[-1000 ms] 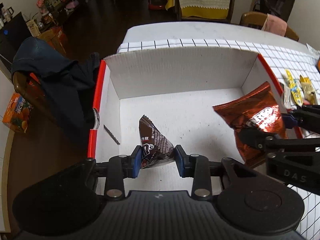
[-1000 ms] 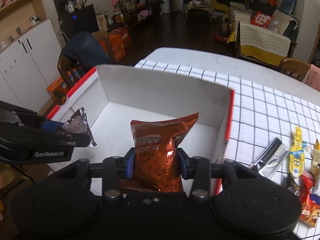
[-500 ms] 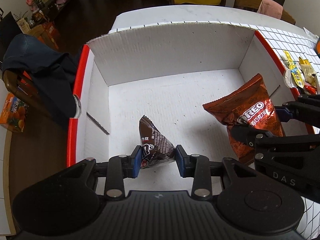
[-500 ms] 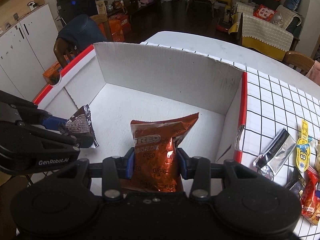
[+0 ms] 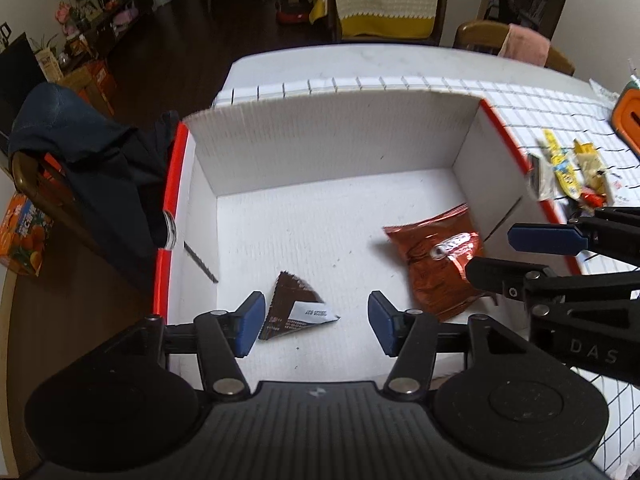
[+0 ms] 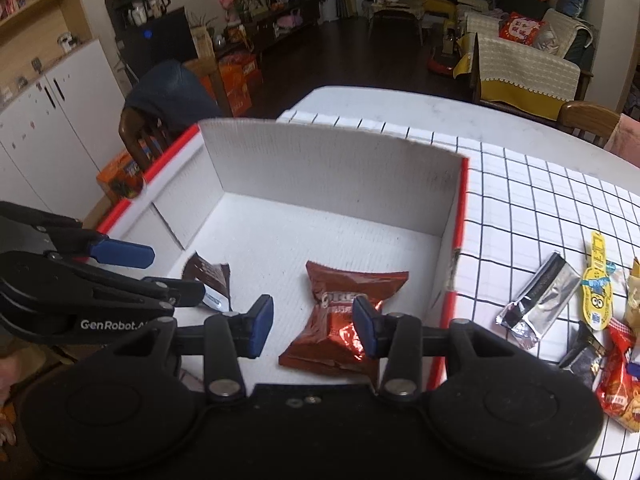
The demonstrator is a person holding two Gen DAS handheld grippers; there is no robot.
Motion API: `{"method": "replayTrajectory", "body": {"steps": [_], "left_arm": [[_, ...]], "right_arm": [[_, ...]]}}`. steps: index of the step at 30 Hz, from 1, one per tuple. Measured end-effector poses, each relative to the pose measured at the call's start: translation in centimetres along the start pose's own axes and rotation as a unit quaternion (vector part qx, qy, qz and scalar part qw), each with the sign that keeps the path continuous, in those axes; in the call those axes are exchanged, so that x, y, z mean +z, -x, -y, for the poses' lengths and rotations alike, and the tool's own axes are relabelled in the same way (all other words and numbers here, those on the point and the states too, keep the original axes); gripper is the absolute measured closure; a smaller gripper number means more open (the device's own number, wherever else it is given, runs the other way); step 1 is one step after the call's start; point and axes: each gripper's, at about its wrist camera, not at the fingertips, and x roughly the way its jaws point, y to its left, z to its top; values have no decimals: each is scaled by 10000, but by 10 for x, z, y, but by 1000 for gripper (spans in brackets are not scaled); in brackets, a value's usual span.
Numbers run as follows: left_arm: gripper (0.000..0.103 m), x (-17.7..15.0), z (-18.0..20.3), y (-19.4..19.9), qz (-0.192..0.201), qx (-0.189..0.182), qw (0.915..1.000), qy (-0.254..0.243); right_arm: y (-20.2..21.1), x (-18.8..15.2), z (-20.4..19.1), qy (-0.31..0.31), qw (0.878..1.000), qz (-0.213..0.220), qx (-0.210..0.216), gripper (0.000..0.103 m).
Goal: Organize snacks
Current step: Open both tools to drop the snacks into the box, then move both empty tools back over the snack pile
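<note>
Jaws on both the left gripper and right gripper stand wide, holding nothing; the brown triangular packet and crinkled red Oreo bag lie flat inside the white box. This drop looks done; next calls for fetching the loose snacks on the checked surface.

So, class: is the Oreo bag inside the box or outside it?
Inside. The Oreo bag lies flat on the floor of the box, with its white walls around it.
</note>
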Motion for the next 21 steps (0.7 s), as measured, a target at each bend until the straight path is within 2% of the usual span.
{"method": "replayTrajectory", "body": {"steps": [3,11,15,21], "left_arm": [[37,0,4,14,188,-29,9998,-45],[33,-1,20,46,627,-160,9978,-164],[25,-2,31,59,841,-213,9960,-201],[24,-1,54,70,1055,-309,9936,-267]], "right_arm": [[15,1,3,-104,9998,168,48,56],[55,-4,14,-390,9971,646,117,29],[74,-9,21,-452,9954,838,140,23],[101,-18,37,-582,9924,1076,113,16]]}}
